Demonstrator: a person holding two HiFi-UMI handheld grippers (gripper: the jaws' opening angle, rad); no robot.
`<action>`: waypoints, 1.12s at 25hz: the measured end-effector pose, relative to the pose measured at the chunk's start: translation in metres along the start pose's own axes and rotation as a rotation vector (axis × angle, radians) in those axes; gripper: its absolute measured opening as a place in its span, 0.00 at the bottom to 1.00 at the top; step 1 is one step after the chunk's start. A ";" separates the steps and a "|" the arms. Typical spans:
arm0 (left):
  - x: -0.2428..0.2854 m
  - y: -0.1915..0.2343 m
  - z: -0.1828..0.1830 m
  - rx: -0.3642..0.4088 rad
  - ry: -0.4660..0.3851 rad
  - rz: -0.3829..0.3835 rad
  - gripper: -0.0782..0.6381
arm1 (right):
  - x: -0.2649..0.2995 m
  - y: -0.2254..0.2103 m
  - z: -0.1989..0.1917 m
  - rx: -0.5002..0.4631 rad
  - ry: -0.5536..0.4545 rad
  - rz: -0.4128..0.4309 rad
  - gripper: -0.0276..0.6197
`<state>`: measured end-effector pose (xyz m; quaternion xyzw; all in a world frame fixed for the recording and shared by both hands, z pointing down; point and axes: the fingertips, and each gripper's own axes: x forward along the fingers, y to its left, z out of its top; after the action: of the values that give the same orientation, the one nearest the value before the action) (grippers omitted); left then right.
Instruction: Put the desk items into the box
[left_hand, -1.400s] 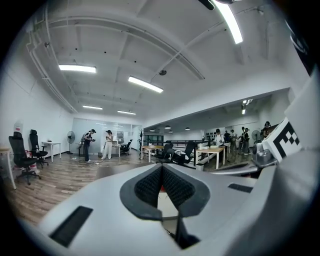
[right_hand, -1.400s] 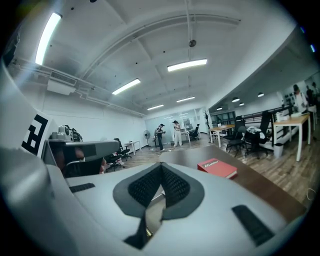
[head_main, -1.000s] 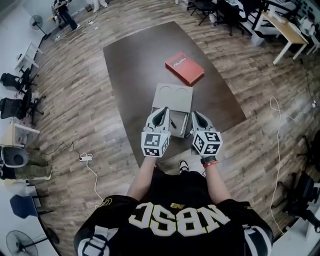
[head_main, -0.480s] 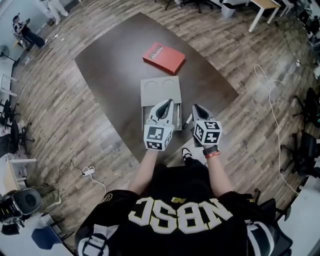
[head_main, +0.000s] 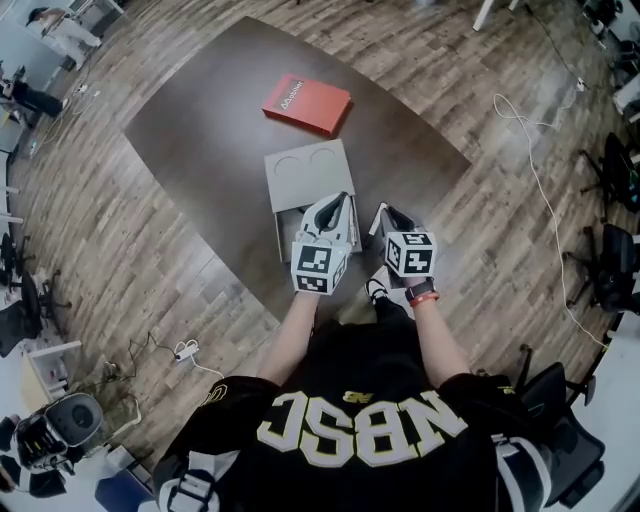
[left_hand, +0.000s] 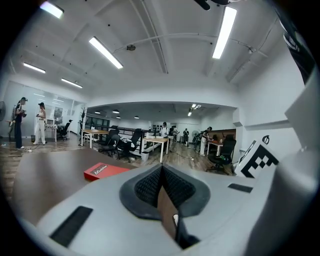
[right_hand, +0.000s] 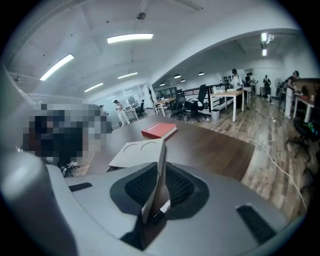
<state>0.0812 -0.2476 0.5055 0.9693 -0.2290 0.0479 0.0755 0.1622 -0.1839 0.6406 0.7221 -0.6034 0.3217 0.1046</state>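
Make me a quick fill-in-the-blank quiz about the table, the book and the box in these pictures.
1. The book on the table is ___ in colour.
2. The box lid shows ___ circle outlines.
3. The left gripper is shut on a cardboard flap of the ___.
Missing words: red; two; box.

The box's (head_main: 300, 172) near end is hidden under the left gripper (head_main: 334, 208); beyond the box, the red book's (head_main: 307, 103) lettering seems too small to read.
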 end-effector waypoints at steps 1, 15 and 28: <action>0.000 0.001 -0.001 -0.003 0.005 -0.001 0.13 | 0.004 -0.002 -0.006 0.007 0.017 -0.006 0.13; -0.007 0.011 -0.028 -0.023 0.068 0.039 0.13 | 0.048 -0.022 -0.078 0.065 0.197 -0.036 0.21; -0.016 0.024 -0.037 -0.031 0.099 0.061 0.13 | 0.078 -0.027 -0.102 0.145 0.289 -0.082 0.25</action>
<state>0.0535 -0.2557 0.5428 0.9570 -0.2552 0.0944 0.1003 0.1582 -0.1848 0.7720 0.6981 -0.5272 0.4604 0.1508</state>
